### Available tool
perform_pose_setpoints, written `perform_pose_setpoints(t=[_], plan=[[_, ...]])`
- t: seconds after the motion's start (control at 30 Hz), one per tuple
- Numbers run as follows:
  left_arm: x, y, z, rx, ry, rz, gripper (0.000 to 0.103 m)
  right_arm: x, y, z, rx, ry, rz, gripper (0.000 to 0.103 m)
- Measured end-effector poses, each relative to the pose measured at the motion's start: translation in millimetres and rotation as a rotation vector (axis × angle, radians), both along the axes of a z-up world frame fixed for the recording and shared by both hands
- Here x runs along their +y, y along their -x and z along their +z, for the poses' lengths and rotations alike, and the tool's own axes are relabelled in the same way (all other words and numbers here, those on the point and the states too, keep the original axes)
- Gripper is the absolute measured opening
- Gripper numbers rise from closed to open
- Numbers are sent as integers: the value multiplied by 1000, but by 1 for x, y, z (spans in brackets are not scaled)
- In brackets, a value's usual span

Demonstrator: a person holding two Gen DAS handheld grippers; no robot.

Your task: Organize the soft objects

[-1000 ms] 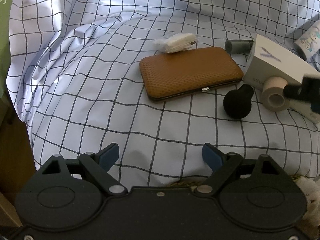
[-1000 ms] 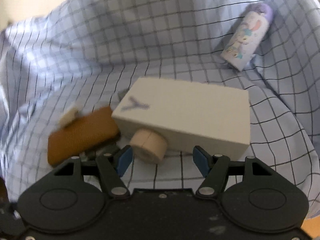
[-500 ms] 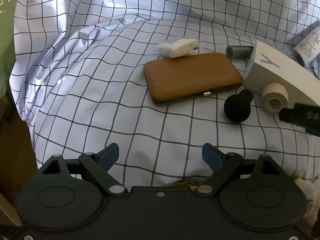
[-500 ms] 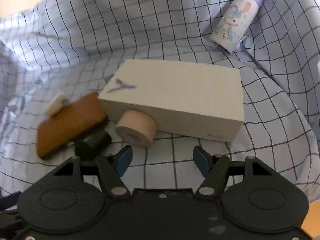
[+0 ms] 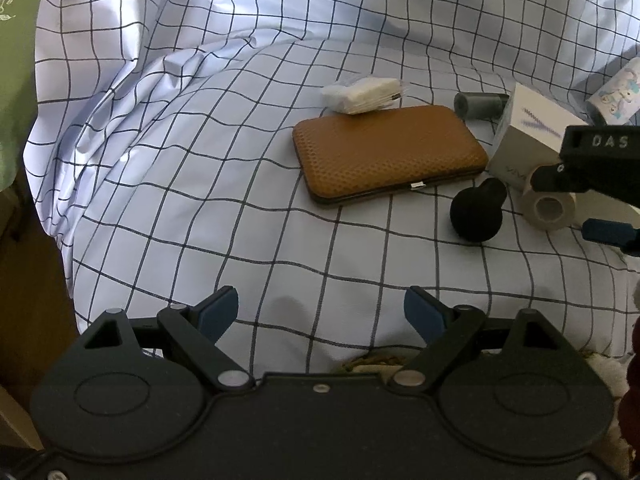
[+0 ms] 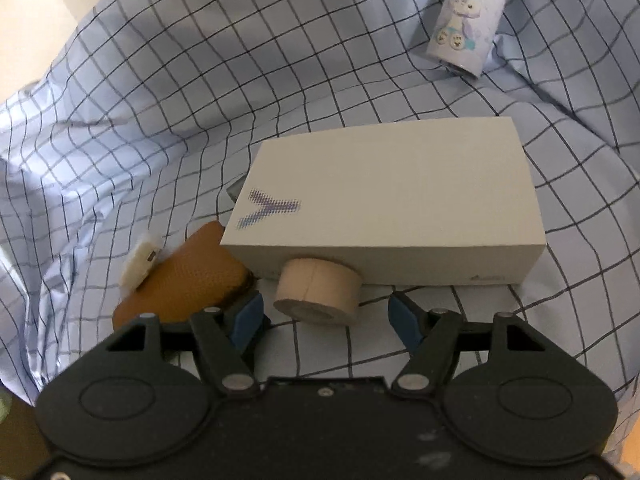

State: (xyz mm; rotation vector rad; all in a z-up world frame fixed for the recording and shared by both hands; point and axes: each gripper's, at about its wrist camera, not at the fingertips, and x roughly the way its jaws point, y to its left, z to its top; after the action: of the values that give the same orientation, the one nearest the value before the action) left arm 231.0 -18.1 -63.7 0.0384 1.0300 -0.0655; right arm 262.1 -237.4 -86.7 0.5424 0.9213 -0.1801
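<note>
A beige tape roll lies on its side against a white box; it also shows in the left wrist view. My right gripper is open, its fingers either side of the roll's near end, not touching. A brown case with a white packet behind it lies mid-cloth. A black sponge ball sits right of the case. My left gripper is open and empty, low over bare cloth.
A checked cloth covers the surface, with folds at the left. A grey cylinder lies behind the box. A printed bunny bottle lies at the far right. The right gripper's body crosses the left view's right edge.
My right gripper has moved forward and down, so the tape roll now sits between its open fingers. The left gripper has shifted slightly; its jaws stay open.
</note>
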Motion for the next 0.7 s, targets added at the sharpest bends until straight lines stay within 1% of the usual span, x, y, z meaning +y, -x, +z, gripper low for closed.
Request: perform_pose_setpoints(t=[0.17,0.27,0.37,0.43,0.57,0.63,0.7], plan=[[1,0,0,1,4,4,87,-12,12,7,-25,-49,-74,69],[0,1,-1,1,4,1,87,-18,16,9,-36,-45,-122,69],[-1,1,-1,4,7,-3,87,-16,11,6,9,1,-121,69],[-1,2,0,4,7,-3,87,-14,11,4,15,4,-114,70],[0,2,0,4,7,-2,87,-9,18,6,16,61,-87,73],[0,3,0,4,6,-1,87,-9,23,5,33,60,-64,75],[0,3,0,4,6,-1,87,-8,29,4,69,54,-35,74]])
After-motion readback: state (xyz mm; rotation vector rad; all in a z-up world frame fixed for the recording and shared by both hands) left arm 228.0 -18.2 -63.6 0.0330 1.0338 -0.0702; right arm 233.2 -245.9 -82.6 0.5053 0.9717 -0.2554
